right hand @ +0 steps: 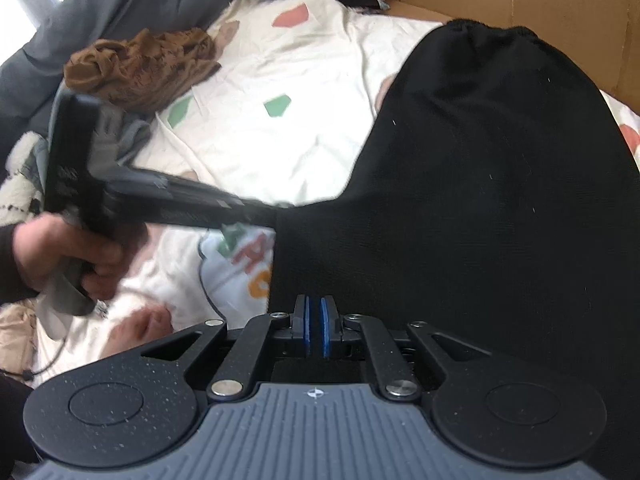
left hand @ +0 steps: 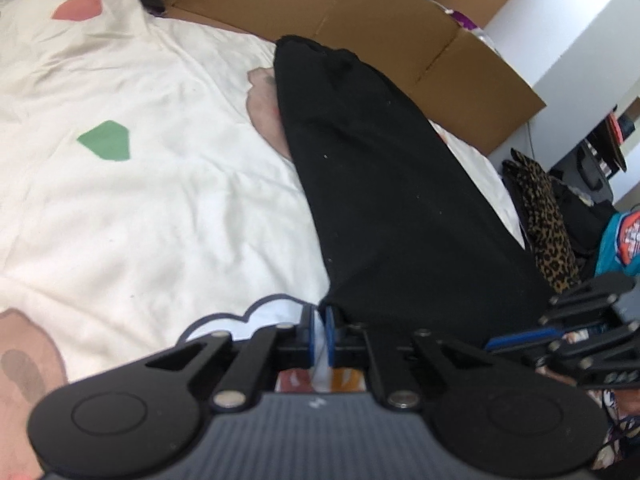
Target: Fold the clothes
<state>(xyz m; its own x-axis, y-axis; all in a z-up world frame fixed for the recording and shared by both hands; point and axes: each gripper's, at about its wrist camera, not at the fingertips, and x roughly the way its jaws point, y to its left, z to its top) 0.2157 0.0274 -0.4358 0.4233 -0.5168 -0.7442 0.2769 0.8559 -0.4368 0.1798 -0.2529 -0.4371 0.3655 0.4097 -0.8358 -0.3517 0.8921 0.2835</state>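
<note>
Blue pads of the left gripper (left hand: 320,334) sit nearly together at the near edge of the black garment (left hand: 384,184), with what looks like a sliver of pale fabric between them; whether they pinch the black cloth itself I cannot tell. The right gripper (right hand: 316,328) is pressed almost shut too, its pads low against the garment's near hem, though a grip is not plain. The garment lies spread on the quilt (left hand: 168,200), its gathered end toward the cardboard (left hand: 380,20). It looks soft, light and limp (likely to sag and bunch), so corners and hems are probably the best holds.
</note>
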